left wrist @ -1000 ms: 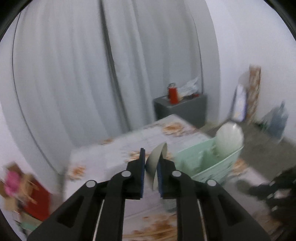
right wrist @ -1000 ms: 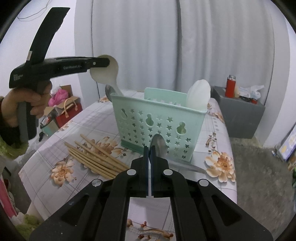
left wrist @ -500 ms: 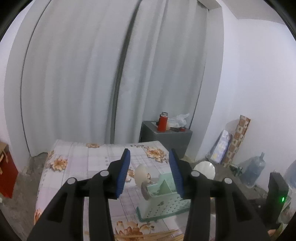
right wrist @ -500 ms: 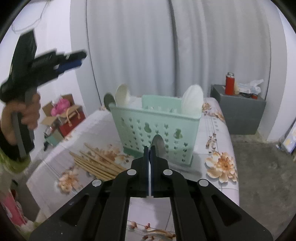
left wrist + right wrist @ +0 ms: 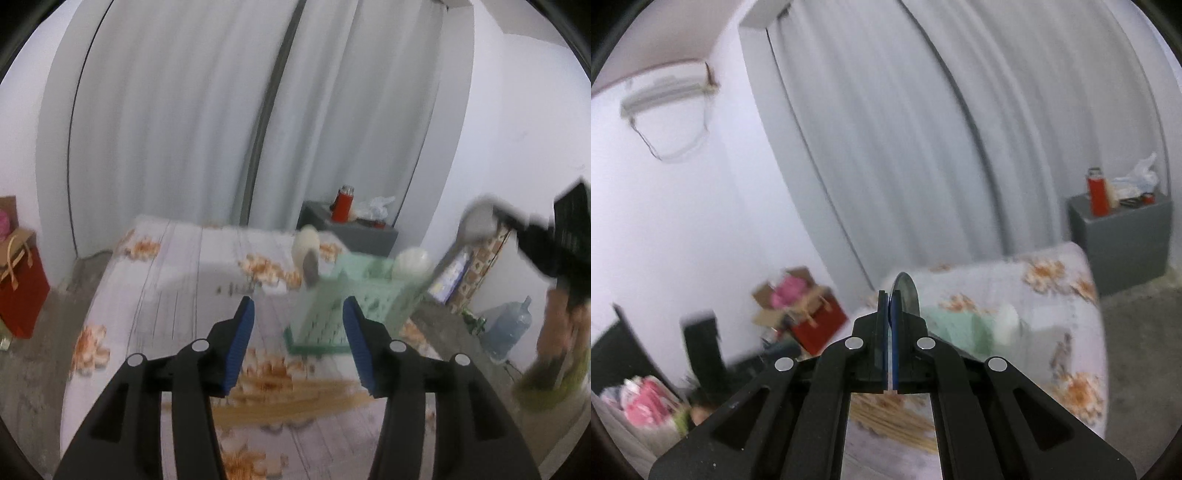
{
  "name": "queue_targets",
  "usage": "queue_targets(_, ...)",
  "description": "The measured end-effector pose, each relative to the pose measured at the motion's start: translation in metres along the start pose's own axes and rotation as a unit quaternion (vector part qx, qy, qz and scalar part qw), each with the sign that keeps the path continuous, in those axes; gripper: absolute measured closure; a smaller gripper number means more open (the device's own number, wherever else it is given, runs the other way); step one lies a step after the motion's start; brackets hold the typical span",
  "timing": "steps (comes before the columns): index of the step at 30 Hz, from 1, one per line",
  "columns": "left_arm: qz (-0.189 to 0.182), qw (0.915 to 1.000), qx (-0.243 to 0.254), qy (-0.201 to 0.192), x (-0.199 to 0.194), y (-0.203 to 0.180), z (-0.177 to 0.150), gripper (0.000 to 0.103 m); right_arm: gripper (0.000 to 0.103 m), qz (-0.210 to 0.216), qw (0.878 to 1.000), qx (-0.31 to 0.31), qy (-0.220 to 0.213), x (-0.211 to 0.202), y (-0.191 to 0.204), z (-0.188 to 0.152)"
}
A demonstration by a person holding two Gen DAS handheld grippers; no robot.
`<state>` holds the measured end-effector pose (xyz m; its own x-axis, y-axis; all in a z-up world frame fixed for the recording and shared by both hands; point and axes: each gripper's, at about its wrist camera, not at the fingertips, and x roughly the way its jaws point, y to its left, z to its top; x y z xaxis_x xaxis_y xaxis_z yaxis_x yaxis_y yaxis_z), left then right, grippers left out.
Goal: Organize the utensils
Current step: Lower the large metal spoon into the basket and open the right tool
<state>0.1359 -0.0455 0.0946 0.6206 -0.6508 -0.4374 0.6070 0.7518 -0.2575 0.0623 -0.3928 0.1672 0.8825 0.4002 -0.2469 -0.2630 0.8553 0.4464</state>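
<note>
utensils are mostly standing in the mint green basket [image 5: 354,295] on the floral tablecloth [image 5: 177,280]: a white spoon [image 5: 305,240] and a grey metal spoon [image 5: 310,269] at its near-left corner, and another white spoon [image 5: 412,260] at the far right.

change noted: a second ago the left gripper [image 5: 297,345] was clamping the white spoon above the basket; now its jaws are parting and widening further, nothing is lying between the blue pads, and that spoon is sitting in the basket. one placement is reading as complete.

the right gripper [image 5: 889,325] is pressed together on the handle of a metal spoon [image 5: 905,293], whose bowl is sticking up just past the fingertips. a second ago that spoon was low in front of the basket; now it is showing lifted at basket-top level, seen blurred from the left wrist view. judgement: this spoon is going in next.

a bundle of wooden chopsticks [image 5: 295,398] is lying flat on the cloth in front of the basket, untouched, so work is remaining.

materials: the basket is rigid plastic, its walls perforated with cut-outs; the white spoons are looking smooth, rounded and matte; the metal spoon is thin and dull grey, likely slippery in a narrow grip; the chopsticks are slender, pale wood, loosely fanned and likely to roll. both views are blurring with motion.
</note>
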Motion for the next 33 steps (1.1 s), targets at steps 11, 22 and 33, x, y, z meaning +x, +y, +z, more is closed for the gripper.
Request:
queue_targets(11, 0.025, 0.9994, -0.014, 0.018, -0.017, 0.002, -0.042, 0.05, 0.103, 0.027, 0.999, 0.02, -0.018, 0.028, -0.013, 0.02)
queue_targets(22, 0.03, 0.9986, -0.031, 0.031, -0.016, 0.005, -0.054, 0.049, 0.103, -0.018, 0.989, 0.128, 0.068, 0.064, -0.078, -0.046)
queue_targets(33, 0.043, 0.9969, -0.043, 0.049, -0.008, 0.007, -0.062, 0.044, 0.08, -0.117, 0.983, 0.117, 0.075, 0.034, -0.076, -0.062)
